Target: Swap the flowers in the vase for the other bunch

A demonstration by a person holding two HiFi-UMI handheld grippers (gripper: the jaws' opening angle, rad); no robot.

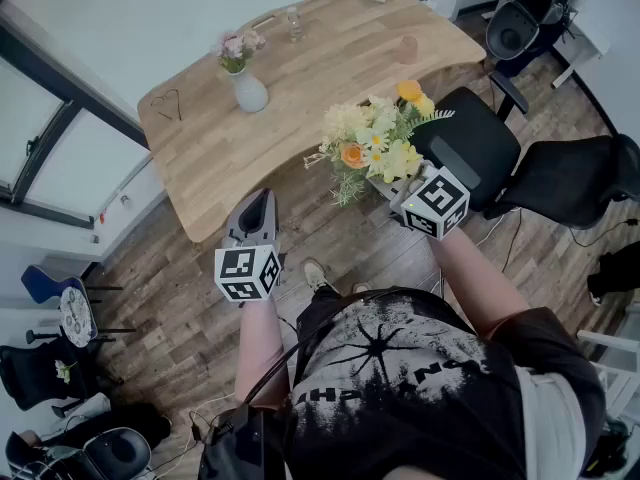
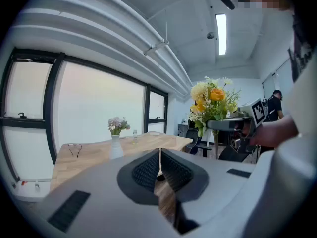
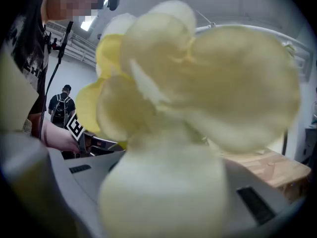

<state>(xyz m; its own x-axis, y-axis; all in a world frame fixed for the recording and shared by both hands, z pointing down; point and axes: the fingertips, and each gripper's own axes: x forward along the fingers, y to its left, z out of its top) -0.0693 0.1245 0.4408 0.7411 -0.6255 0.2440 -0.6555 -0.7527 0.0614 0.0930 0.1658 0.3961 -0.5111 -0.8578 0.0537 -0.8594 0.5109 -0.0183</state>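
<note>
While beside windows [image 2: 99, 113], curved wooden table [image 1: 330, 73]

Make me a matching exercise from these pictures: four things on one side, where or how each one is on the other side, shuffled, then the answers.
1. pink flowers
2. yellow and orange bunch
3. left tongs
4. glasses

A. shut, nothing in them
B. lying on the table
C. standing in the white vase
D. held by the right tongs

Pairs: 1-C, 2-D, 3-A, 4-B
</note>
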